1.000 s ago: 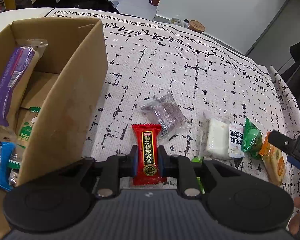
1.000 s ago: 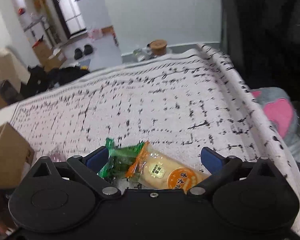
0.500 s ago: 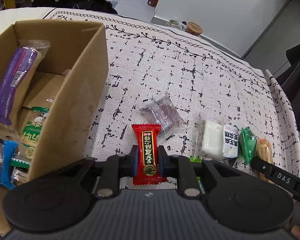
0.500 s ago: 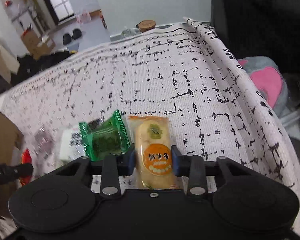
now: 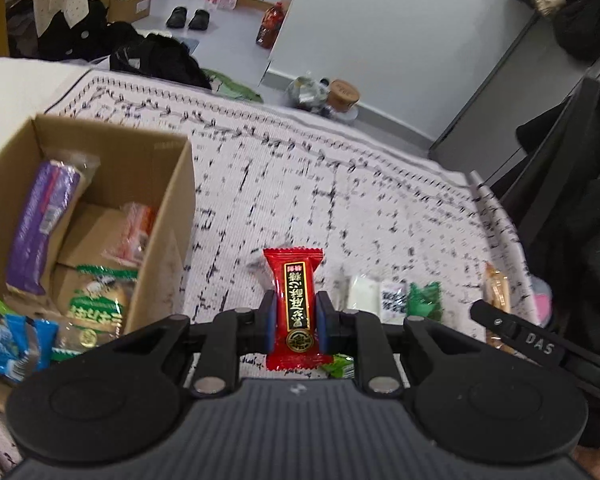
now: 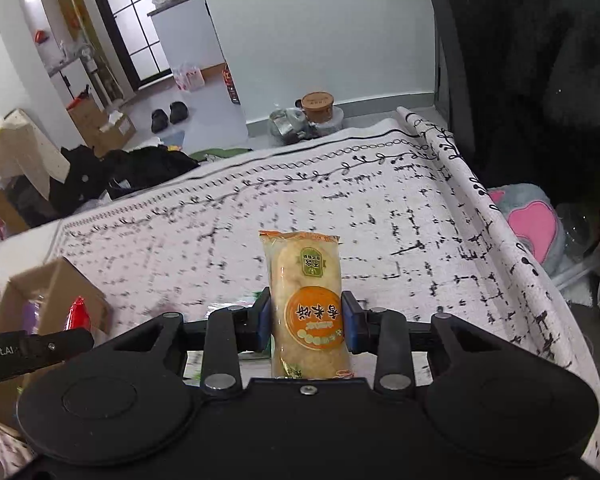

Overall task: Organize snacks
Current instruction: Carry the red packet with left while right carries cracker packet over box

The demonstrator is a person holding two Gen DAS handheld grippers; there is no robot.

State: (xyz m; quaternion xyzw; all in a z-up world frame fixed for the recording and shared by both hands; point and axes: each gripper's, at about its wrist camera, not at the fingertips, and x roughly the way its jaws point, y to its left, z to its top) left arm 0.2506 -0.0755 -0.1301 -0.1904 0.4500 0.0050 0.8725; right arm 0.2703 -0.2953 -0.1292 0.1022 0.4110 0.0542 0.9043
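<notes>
Left gripper (image 5: pixel 296 322), seen along its own fingers: both blue pads (image 5: pixel 269 322) pressed flat against the sides of a red candy packet (image 5: pixel 294 300), jaws nearly closed, the gripper pitched downward. Right gripper (image 6: pixel 306 324), likewise pitched downward: blue pads (image 6: pixel 350 322) clamped on the sides of an orange rice-cracker packet (image 6: pixel 306 280), which stands upright between them. Each gripper's black finger enters the other's view from the side.
</notes>
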